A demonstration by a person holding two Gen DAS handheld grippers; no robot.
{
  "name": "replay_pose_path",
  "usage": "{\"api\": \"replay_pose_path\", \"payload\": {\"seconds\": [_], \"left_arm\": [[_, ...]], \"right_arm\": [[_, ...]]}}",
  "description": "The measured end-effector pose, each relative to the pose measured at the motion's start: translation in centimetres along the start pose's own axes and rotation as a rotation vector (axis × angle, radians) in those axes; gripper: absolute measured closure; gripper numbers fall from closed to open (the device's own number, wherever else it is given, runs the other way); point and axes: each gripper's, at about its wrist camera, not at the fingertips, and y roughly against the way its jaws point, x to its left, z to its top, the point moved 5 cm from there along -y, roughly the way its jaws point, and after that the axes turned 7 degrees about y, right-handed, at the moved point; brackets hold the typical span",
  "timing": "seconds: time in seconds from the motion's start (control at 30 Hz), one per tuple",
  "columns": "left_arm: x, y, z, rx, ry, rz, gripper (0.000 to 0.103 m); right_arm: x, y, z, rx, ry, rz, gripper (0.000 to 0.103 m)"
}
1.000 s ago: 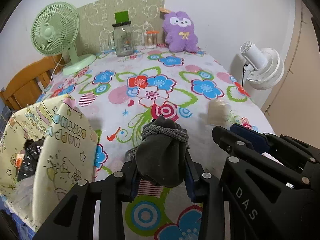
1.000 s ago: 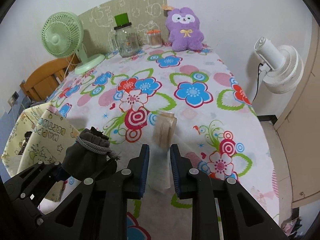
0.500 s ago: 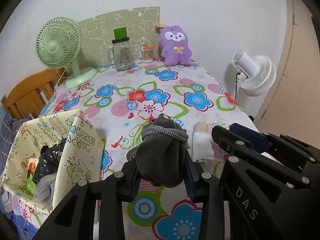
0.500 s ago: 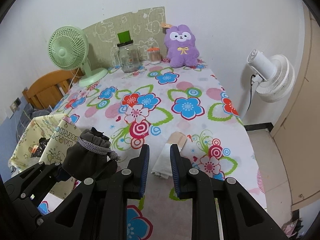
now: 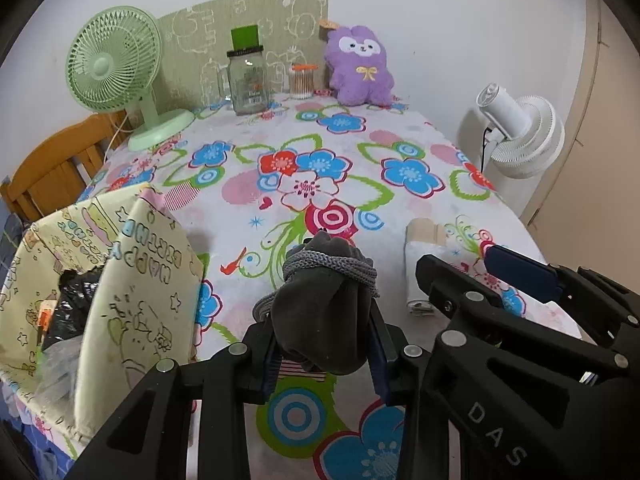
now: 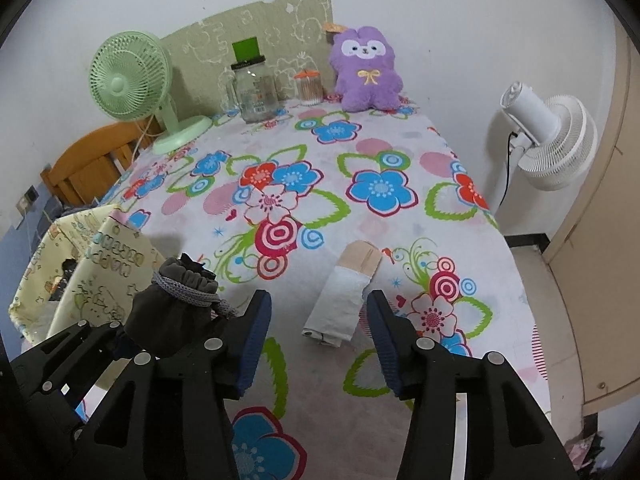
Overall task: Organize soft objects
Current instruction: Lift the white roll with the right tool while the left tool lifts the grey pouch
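My left gripper [image 5: 324, 344] is shut on a dark grey drawstring pouch [image 5: 326, 308], held above the near edge of the flowered table; the pouch also shows in the right wrist view [image 6: 176, 308]. My right gripper [image 6: 316, 332] is open, its jaws wide apart just above a folded white and beige cloth [image 6: 340, 296] that lies flat on the table, also seen in the left wrist view [image 5: 420, 264]. A yellow cartoon-print gift bag [image 5: 100, 292] stands open at the table's left edge. A purple plush toy [image 6: 366, 70] sits at the far end.
A green desk fan [image 5: 116, 68], a glass jar [image 5: 248, 82] and a small cotton-swab jar [image 5: 302, 82] stand along the far edge of the table [image 5: 400, 140]. A white fan [image 6: 548, 140] stands off the right side. A wooden chair [image 5: 52, 168] is at the left.
My right gripper has opened wide; it was shut before. The folded cloth now lies flat on the table under it. The left gripper still holds the pouch.
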Motion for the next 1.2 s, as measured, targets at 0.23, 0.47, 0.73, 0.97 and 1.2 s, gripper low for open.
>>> {"api": "replay_pose_path", "payload": {"seconds": [0.23,0.47,0.73,0.97,1.2], "left_arm": [[-0.1,-2.0,-0.1,0.045,-0.002,0.006,0.066],[0.1,-3.5,-0.2,0.081,0.003,0.005,0.066],[0.7,-4.9,-0.1,0.115,0.015,0.006,0.066],[0.6,-5.0,-0.1,0.109,0.010,0.006,0.066],[0.5,-4.9,-0.1,0.108,0.006,0.003,0.066]], "right_arm": [[-0.7,-2.3,-0.4,0.056,-0.022,-0.003,0.049],[-0.8,-4.3,-0.5,0.105,-0.022,-0.006,0.049],[-0.3,-6.4,-0.4,0.153,-0.016,0.018,0.049],[0.0,-6.9,-0.2,0.149,0.007,0.004,0.071],[0.1,-6.7,-0.1,0.146,0.019,0.016,0.084]]}}
